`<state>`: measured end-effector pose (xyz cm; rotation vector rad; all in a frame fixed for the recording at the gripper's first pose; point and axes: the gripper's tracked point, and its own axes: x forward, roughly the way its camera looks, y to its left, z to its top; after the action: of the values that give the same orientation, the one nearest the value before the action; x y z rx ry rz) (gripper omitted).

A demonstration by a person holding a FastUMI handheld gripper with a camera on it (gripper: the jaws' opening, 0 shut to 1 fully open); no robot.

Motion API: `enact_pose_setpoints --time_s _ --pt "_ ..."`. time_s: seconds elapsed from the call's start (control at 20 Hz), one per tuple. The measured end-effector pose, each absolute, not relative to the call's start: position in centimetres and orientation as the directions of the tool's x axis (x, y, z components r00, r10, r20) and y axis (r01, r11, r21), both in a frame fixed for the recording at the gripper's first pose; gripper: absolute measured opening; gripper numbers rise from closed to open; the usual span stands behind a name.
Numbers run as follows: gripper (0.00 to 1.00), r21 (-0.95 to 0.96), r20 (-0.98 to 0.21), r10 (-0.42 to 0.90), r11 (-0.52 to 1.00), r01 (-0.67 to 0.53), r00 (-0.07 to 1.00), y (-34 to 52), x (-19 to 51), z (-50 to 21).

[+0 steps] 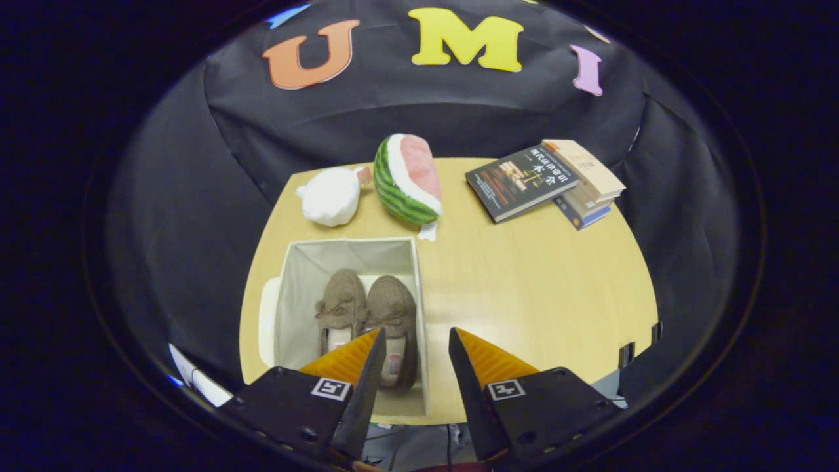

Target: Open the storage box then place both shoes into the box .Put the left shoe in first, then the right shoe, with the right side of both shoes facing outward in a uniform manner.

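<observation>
The surface [537, 288] fills mid-frame. Left of centre on it stands the storage box [298, 288], open at the top, which allows loading from above. Both shoes lie inside it side by side, the left-hand shoe [341, 308] touching the right-hand shoe [393, 308], so placement appears complete. Books [524, 180], a watermelon plush [406, 180] and a white plush [331, 195] sit beyond the box. At lower centre the tongs [414, 341] hover above the box's near right corner, fingers apart and empty, angled downward.

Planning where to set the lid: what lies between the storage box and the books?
Bare tabletop between storage box and books, in the gripper view.
</observation>
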<state>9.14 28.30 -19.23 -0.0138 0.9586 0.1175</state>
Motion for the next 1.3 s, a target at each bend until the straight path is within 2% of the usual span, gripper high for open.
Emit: enact_pose_setpoints --time_s 0.2,0.25,0.55,0.8,1.0,1.3 --pt "0.70 0.032 -0.749 0.096 0.994 -0.109 0.656 22.7 9.3 -14.4" --pt "0.76 0.023 -0.728 0.088 0.994 -0.104 0.680 20.8 9.4 -13.2" --pt "0.96 0.005 -0.590 0.056 0.998 -0.066 0.805 11.0 9.6 -7.0" --pt "0.96 0.033 -0.446 0.110 0.994 -0.107 0.888 6.4 8.8 -1.9" --pt "0.95 -0.001 -0.253 0.124 0.992 -0.128 0.959 4.2 7.5 2.9" --pt "0.95 0.043 -0.048 0.235 0.971 -0.233 0.971 5.6 3.9 6.5"
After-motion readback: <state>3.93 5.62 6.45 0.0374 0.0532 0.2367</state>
